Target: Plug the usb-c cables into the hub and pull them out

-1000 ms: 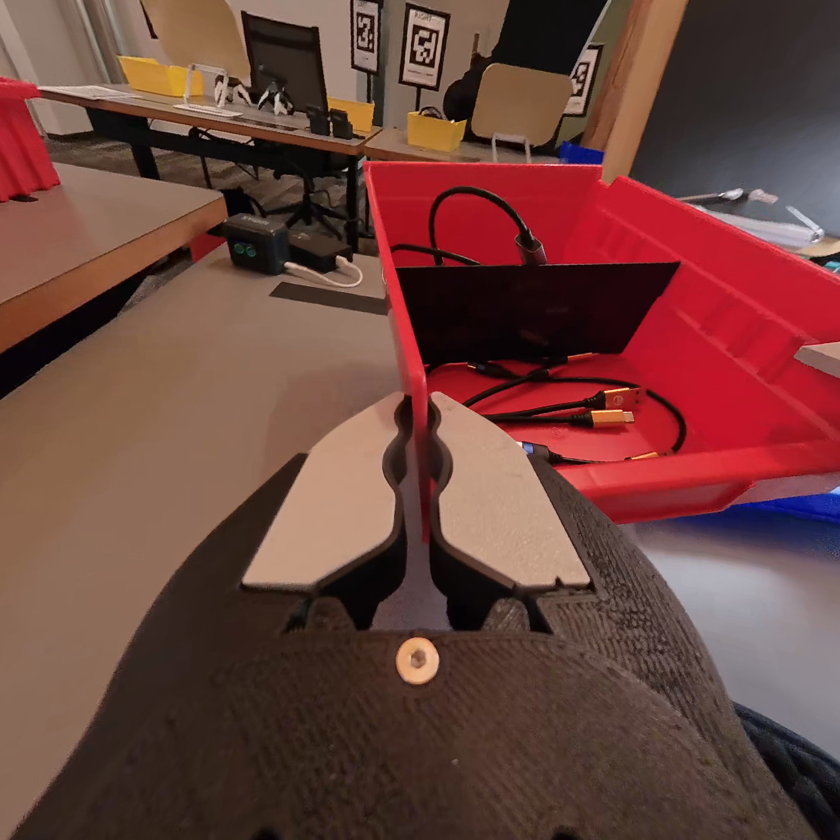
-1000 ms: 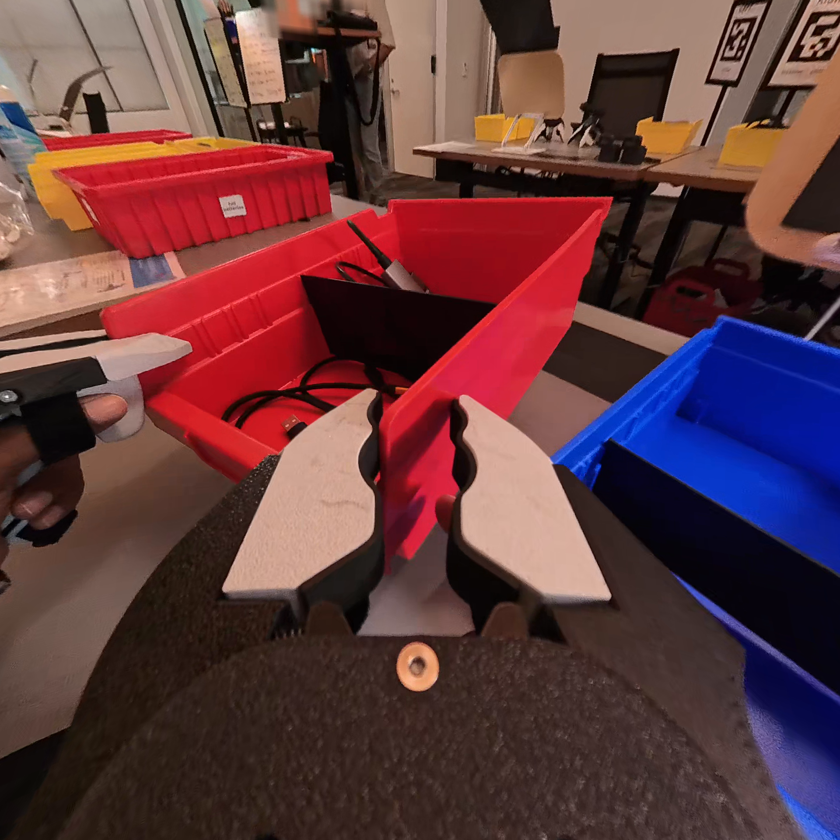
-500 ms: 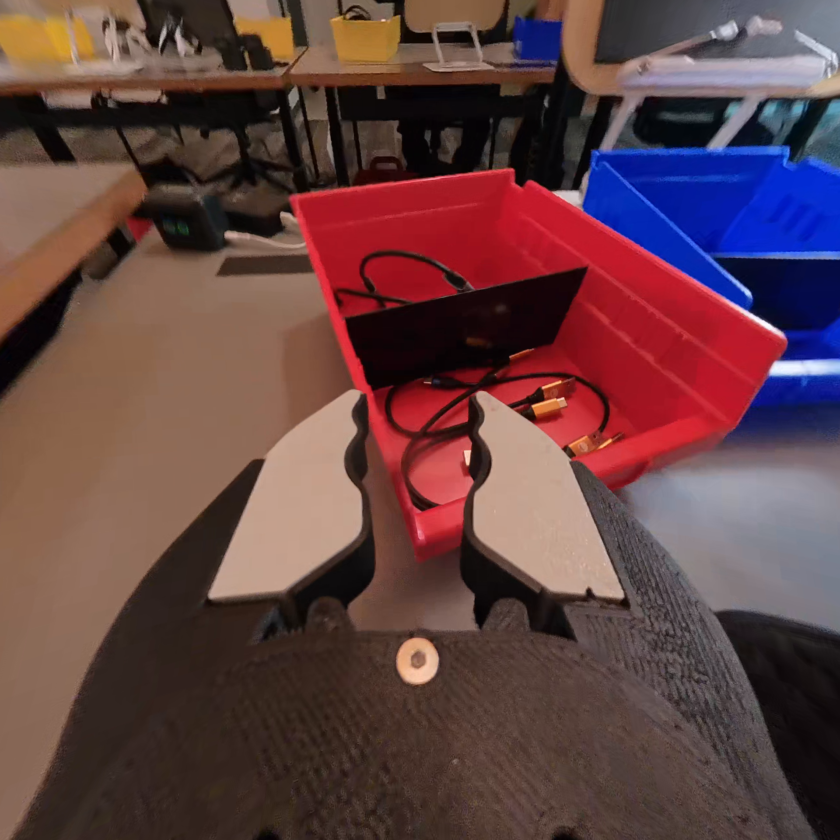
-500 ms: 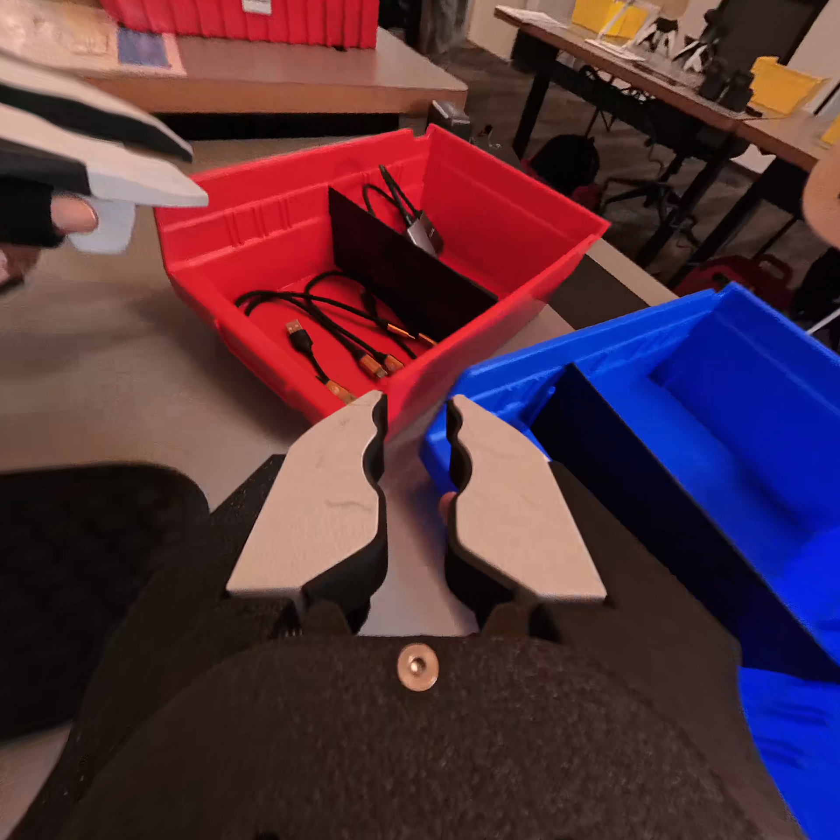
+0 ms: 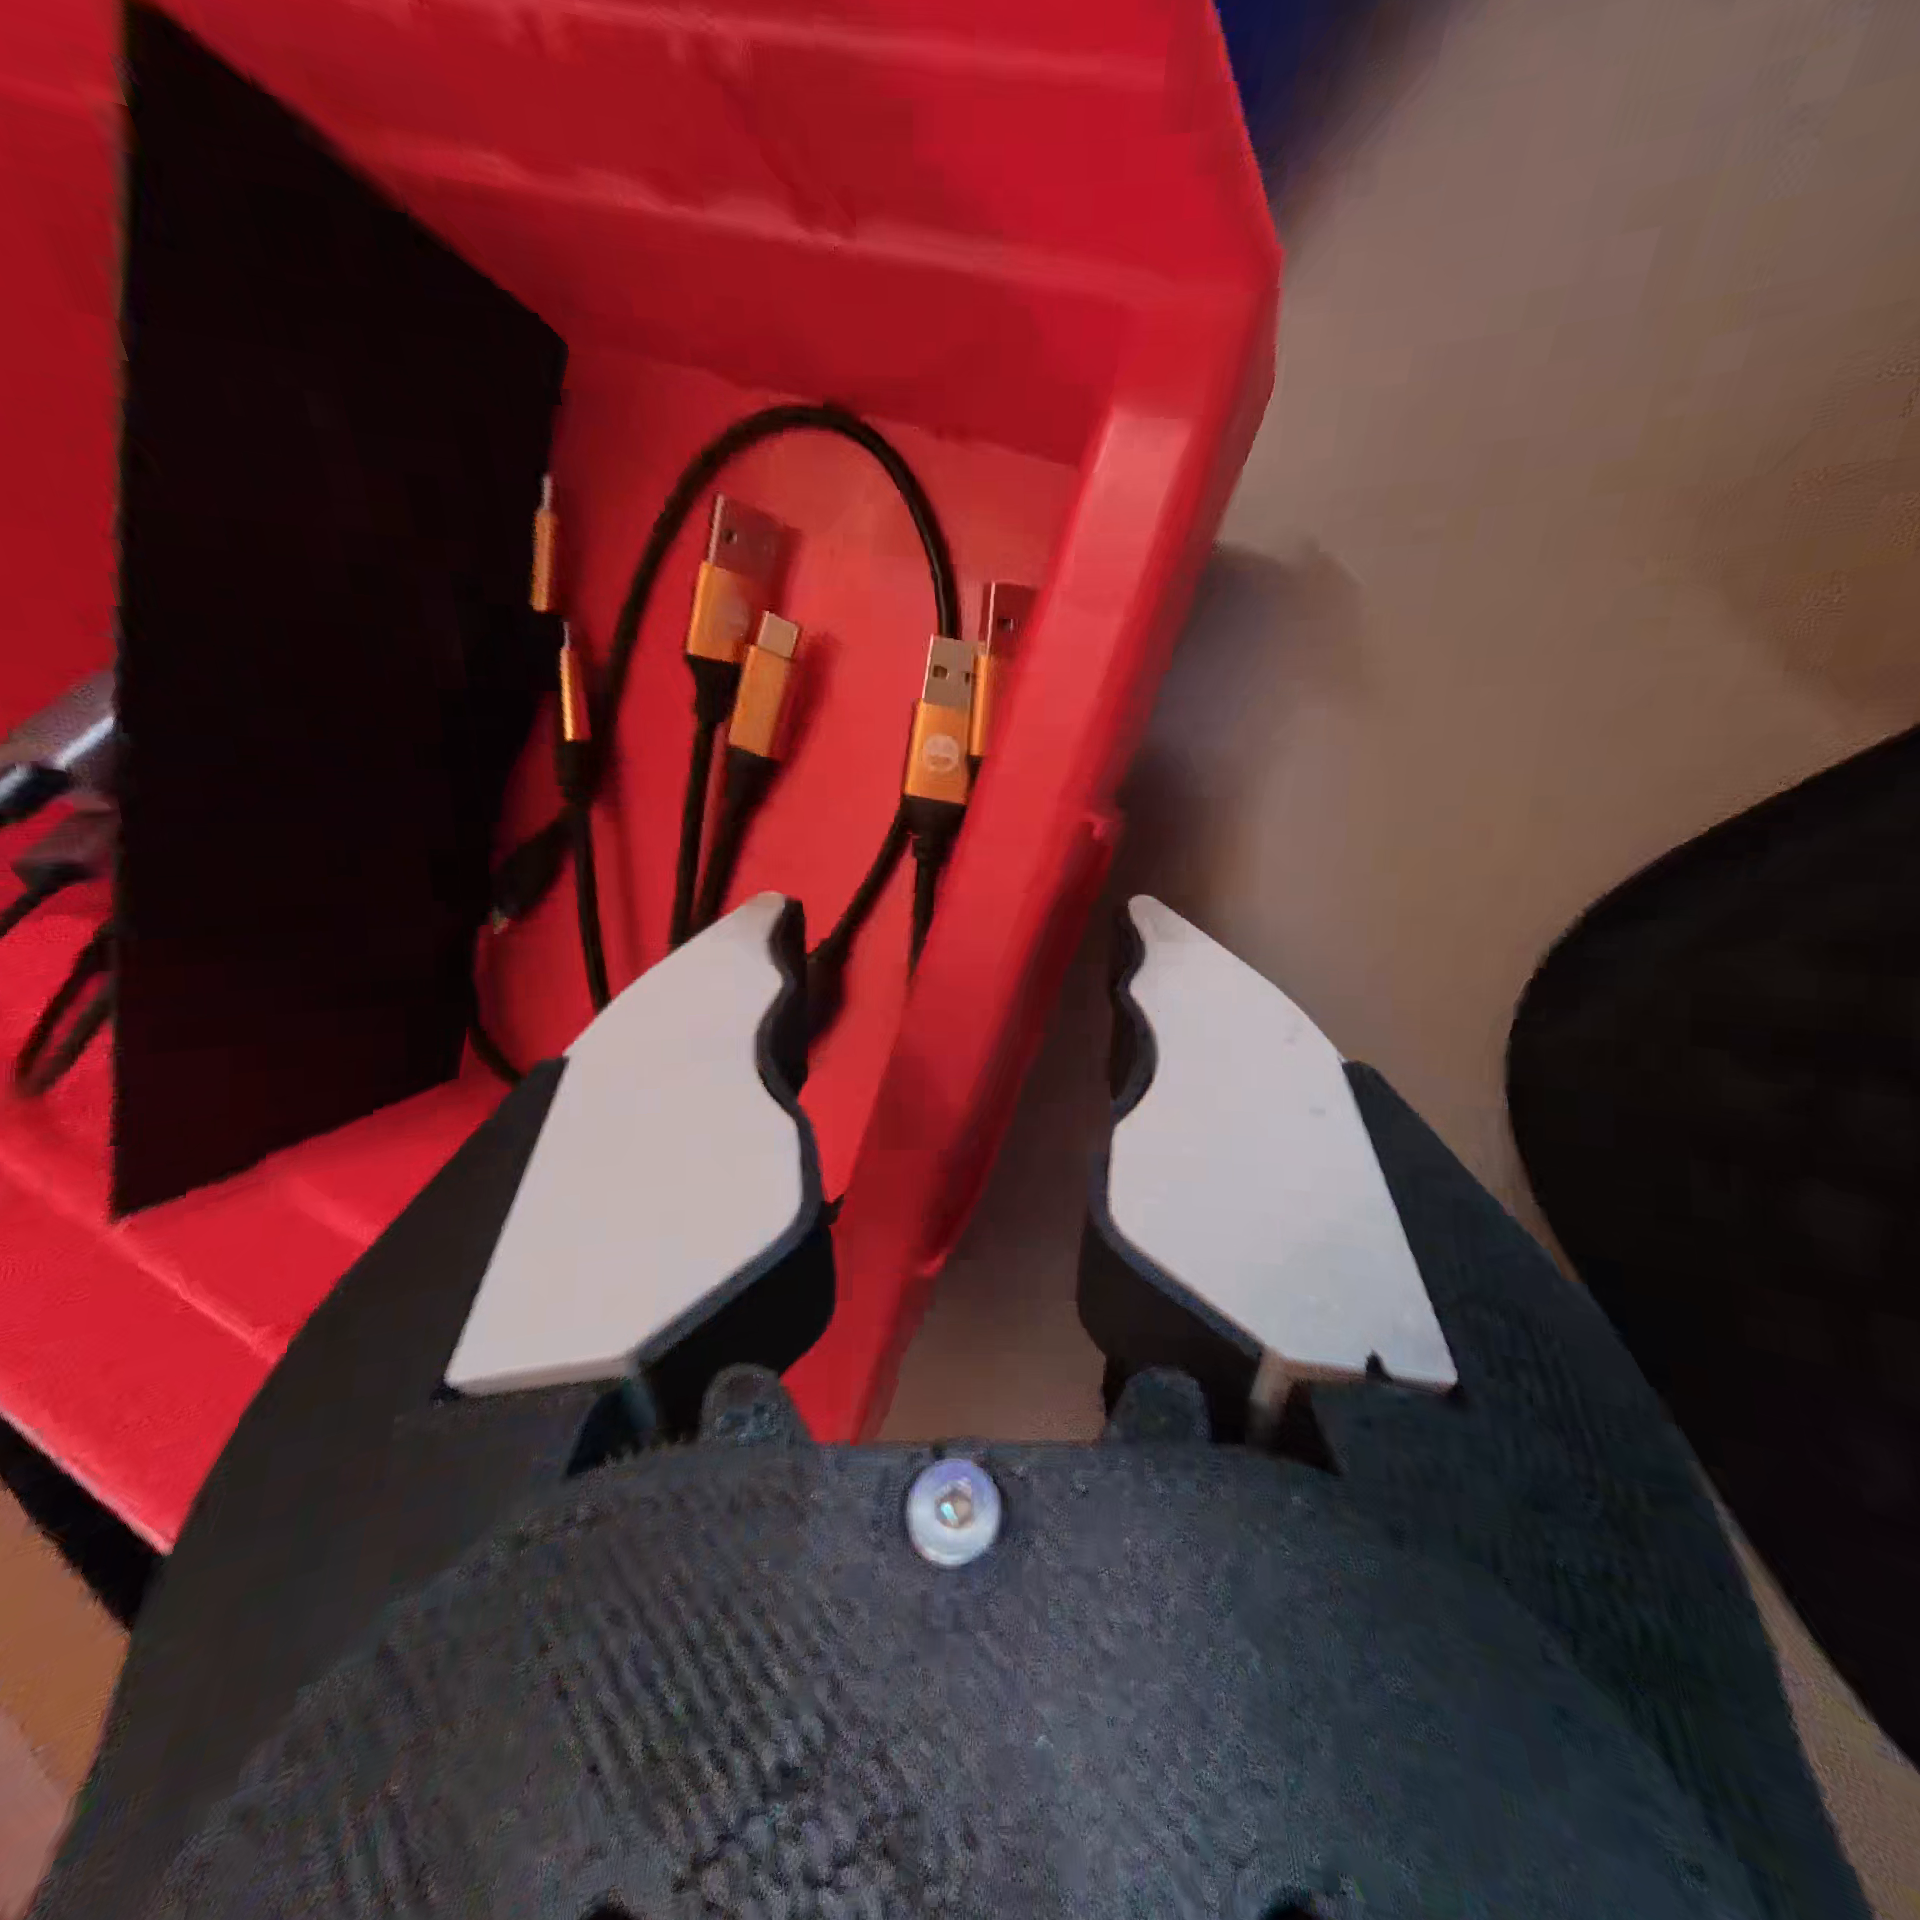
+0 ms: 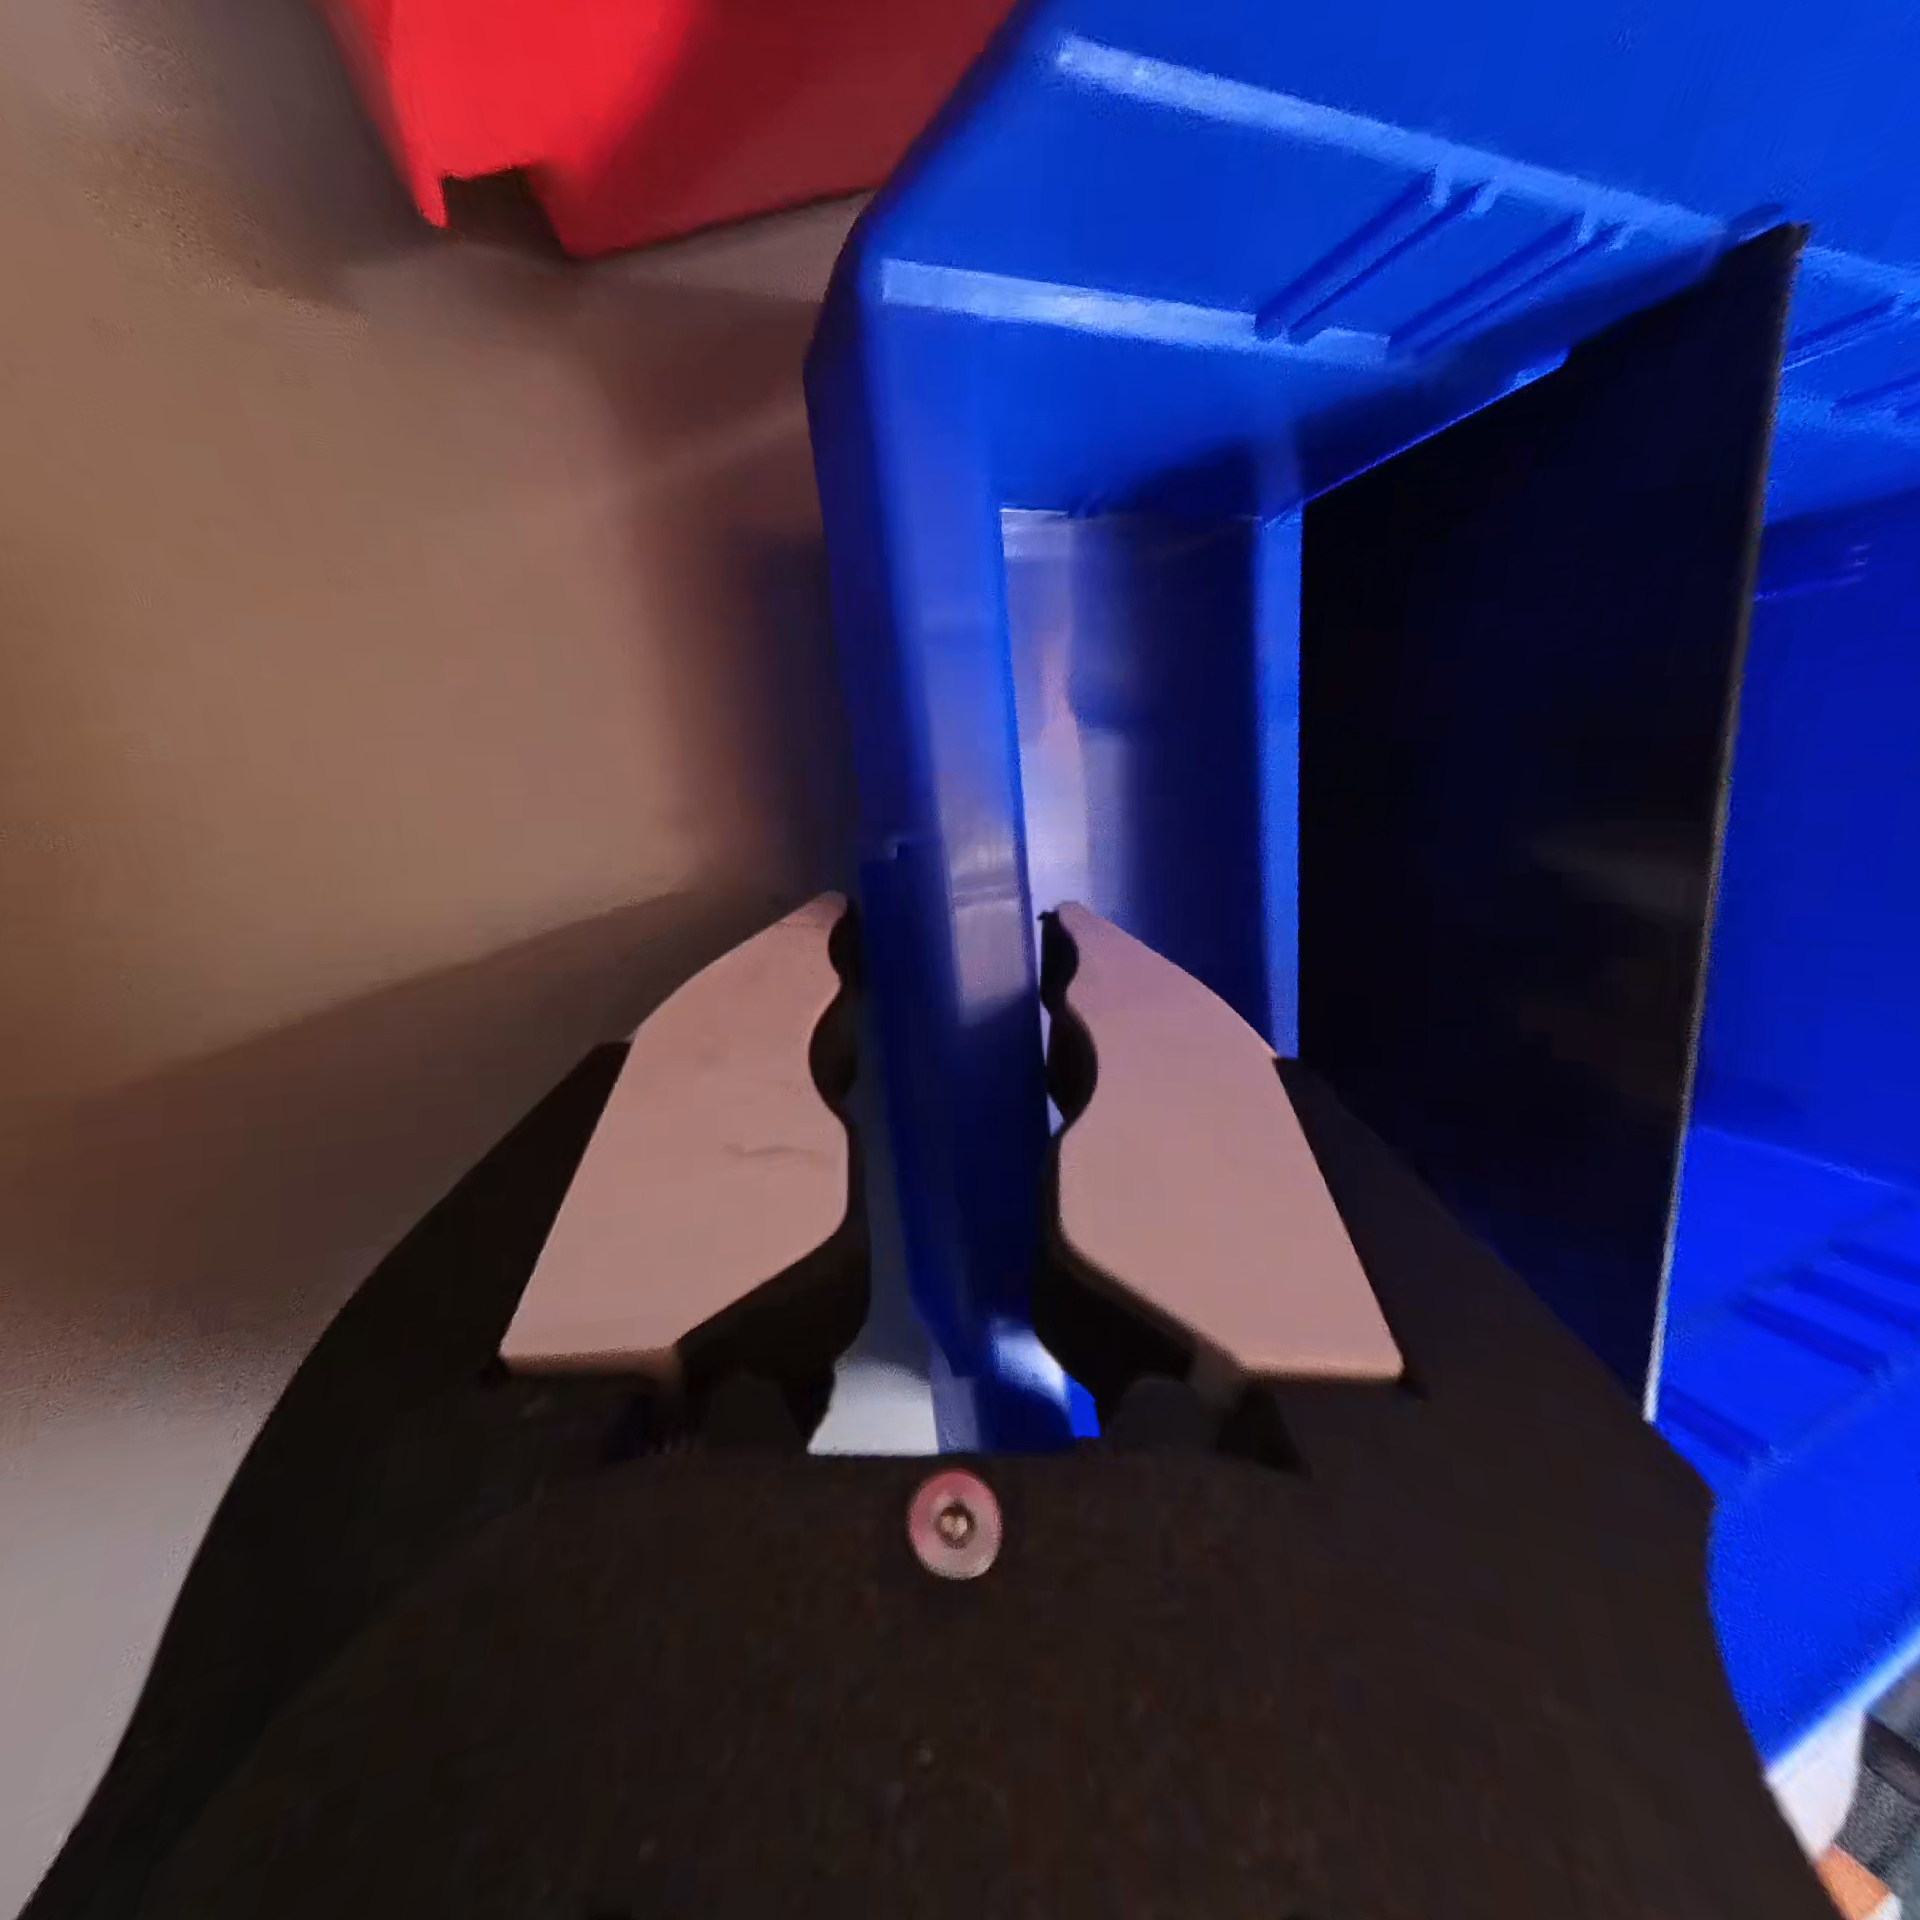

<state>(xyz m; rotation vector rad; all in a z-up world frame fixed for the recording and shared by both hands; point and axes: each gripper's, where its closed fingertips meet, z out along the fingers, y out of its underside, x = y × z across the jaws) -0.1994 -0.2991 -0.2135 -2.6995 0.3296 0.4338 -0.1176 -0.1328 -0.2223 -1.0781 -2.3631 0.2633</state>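
Cables (image 5: 727, 665), several black ones with orange plugs, lie in one red bin (image 5: 1164, 644). Your left tool (image 5: 956, 925) is spread across its wall; your right tool (image 6: 945, 920) straddles one blue bin's (image 6: 914, 582) wall, grip unclear.

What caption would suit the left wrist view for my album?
Open left claw straddling the front wall of a red bin, above orange-tipped black cables beside a black divider.
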